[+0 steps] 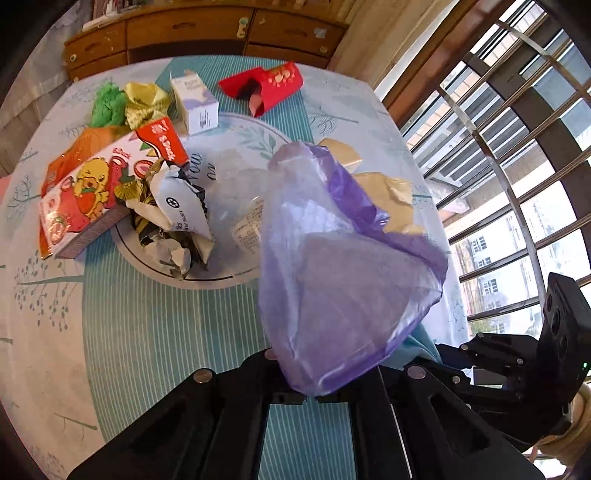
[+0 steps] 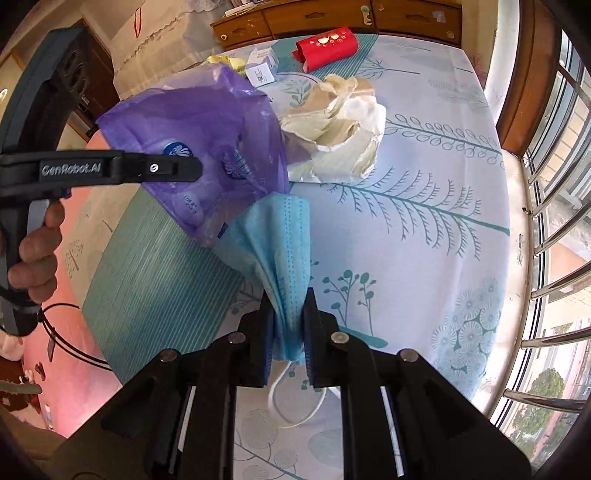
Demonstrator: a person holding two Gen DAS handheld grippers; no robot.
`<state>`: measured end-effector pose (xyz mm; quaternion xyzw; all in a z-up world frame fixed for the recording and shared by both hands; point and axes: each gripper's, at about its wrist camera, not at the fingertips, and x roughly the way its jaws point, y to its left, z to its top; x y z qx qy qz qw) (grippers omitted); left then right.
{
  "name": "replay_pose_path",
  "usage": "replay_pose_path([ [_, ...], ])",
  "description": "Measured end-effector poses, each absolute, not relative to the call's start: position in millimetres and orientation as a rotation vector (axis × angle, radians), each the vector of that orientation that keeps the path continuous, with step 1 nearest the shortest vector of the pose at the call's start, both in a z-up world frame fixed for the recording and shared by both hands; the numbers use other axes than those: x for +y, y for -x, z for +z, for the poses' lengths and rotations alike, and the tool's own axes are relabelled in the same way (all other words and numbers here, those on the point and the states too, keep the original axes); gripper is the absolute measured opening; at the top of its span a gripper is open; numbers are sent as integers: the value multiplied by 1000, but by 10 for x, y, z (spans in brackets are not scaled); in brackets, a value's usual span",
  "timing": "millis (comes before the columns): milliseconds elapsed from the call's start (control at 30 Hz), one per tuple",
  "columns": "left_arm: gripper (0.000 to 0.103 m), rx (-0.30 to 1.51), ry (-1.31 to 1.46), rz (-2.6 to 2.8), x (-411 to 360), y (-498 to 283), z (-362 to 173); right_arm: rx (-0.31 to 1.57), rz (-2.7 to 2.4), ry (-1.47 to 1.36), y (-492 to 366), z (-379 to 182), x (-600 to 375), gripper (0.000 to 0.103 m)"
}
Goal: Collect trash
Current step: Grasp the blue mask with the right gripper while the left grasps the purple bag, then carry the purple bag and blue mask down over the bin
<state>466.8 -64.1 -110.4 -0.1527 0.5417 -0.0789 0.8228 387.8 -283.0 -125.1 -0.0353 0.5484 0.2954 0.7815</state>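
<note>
A translucent purple plastic bag [image 1: 332, 288] hangs open-sided over the table, and my left gripper [image 1: 308, 398] is shut on its lower edge. From the right wrist view the same bag [image 2: 207, 129] is pinched by the left gripper [image 2: 195, 170], which a person's hand [image 2: 37, 251] holds. My right gripper [image 2: 290, 317] is shut on a pleated blue face mask [image 2: 273, 240]; the mask's top touches the bag's underside and its white ear loop [image 2: 295, 413] dangles below. A corner of the mask [image 1: 417, 347] shows beside the bag in the left wrist view.
On the tablecloth [image 1: 147, 332] lie a duck-printed snack box [image 1: 85, 195], crumpled wrappers [image 1: 173, 221], a small white box [image 1: 195, 103], a red envelope [image 1: 266, 88] and crumpled beige paper [image 2: 340, 125]. Wooden drawers [image 1: 207, 33] stand behind; a window grille [image 1: 517, 166] runs along the right.
</note>
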Motion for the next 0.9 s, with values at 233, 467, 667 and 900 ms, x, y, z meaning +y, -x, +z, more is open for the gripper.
replay_pose_path([
  [233, 1, 1119, 314, -167, -560, -4099, -788, 1150, 629, 38, -3582, -983, -2761, 11],
  [467, 1, 1092, 278, -208, -419, -3303, -469, 1120, 575, -15, -2923, -735, -2549, 11],
  [667, 1, 1078, 219, -270, -176, -2446, -275, 1094, 494, -71, -2092, -592, -2244, 11],
  [900, 1, 1059, 174, -298, 258, -1480, -242, 1079, 429, -124, -1119, -549, -1858, 11],
])
